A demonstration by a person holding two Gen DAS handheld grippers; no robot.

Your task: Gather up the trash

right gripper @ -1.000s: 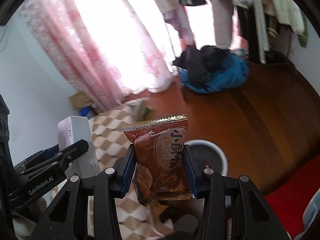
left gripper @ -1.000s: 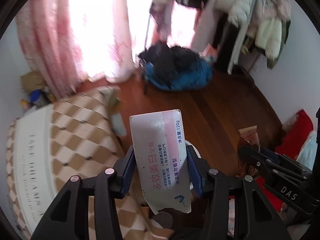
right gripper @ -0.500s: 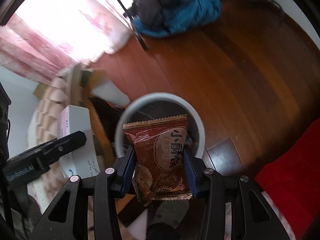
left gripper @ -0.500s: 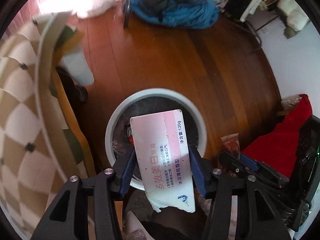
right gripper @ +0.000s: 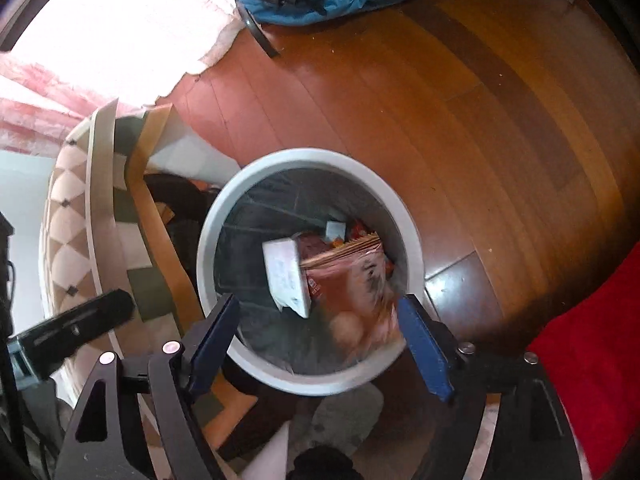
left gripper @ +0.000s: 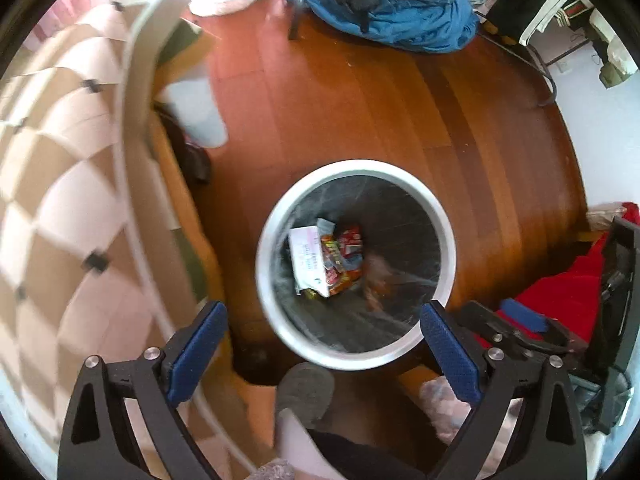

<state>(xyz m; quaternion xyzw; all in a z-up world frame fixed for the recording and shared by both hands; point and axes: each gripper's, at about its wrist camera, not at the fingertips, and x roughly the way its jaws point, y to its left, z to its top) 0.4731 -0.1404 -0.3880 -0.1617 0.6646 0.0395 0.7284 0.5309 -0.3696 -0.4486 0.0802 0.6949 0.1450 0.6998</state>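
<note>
Over bin (left gripper: 447,248), left gripper (left gripper: 322,344) and right gripper (right gripper: 318,336) spread wide, holding nothing; box (left gripper: 305,258) inside among wrappers, snack bag (right gripper: 352,280) blurred just below right fingers.

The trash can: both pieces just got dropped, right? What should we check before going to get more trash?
1. Left gripper open, holding nothing: ok.
2. Right gripper open, holding nothing: ok.
3. White box lying inside the trash can: ok.
4. Snack packet settled in the can: cannot tell, it is blurred, probably falling.
5. Trash can upright on the wooden floor: ok.
</note>
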